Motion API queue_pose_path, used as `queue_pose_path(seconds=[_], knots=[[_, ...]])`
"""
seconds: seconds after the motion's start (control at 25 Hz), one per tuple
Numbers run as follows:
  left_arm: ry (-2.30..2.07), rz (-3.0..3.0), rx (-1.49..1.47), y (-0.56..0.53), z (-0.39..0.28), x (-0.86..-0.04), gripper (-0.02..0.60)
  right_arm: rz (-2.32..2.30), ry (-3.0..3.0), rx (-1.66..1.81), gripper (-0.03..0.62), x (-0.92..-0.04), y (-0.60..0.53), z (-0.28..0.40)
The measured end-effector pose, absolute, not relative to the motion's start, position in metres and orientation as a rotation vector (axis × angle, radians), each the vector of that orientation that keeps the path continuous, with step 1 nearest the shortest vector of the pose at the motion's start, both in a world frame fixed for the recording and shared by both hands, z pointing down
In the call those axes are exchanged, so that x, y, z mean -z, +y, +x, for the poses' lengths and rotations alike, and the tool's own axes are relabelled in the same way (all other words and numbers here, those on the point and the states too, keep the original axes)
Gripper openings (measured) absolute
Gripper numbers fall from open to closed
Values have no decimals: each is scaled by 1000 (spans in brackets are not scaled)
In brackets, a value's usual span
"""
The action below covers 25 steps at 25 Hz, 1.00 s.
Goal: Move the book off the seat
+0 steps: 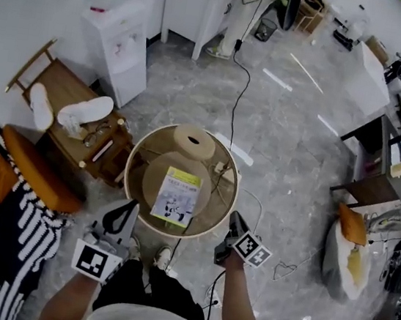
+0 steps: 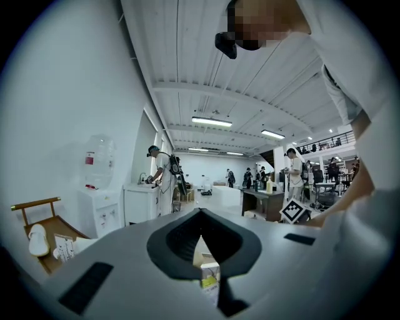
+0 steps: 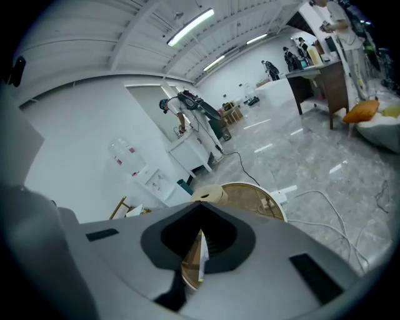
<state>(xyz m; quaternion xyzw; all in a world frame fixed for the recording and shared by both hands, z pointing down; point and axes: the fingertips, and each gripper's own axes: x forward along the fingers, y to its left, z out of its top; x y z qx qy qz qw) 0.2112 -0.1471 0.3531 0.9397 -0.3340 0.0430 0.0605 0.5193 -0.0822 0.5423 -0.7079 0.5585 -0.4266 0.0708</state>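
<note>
Open above book (image 1: 176,197); roll (image 1: 193,142) behind, wood table (image 1: 79,127) close on L.

Item count by kind
I count one book (image 1: 177,197), two round seats (near seat (image 1: 155,179), far seat (image 1: 193,142)), two grippers (left gripper (image 1: 132,206), right gripper (image 1: 236,217)), one water dispenser (image 1: 120,48).

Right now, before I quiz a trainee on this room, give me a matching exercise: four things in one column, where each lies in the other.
Things:
1. yellow-green paperback book
2. pair of white slippers
3. orange cushion
4. thin black cable

Places:
A. grey marbled floor
B. round tan seat
C. white beanbag
D. brown wooden chair

Pairs: 1-B, 2-D, 3-C, 4-A.
</note>
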Motion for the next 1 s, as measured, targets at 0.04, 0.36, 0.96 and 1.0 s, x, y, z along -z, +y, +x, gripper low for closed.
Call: queue_pose_path(seconds=[0.04, 0.36, 0.96, 1.0], knots=[[-1026, 2841, -115, -148, 208, -347, 14, -2131, 1703, 1251, 21, -531, -84, 520], [-1096, 2901, -53, -154, 193, -300, 14, -2103, 1843, 980, 21, -429, -96, 519], [-1223, 2944, 103, -166, 152, -242, 14, -2126, 2130, 464, 21, -284, -103, 479], [-1239, 2940, 113, -166, 147, -239, 14, -2122, 2157, 424, 21, -275, -102, 476]])
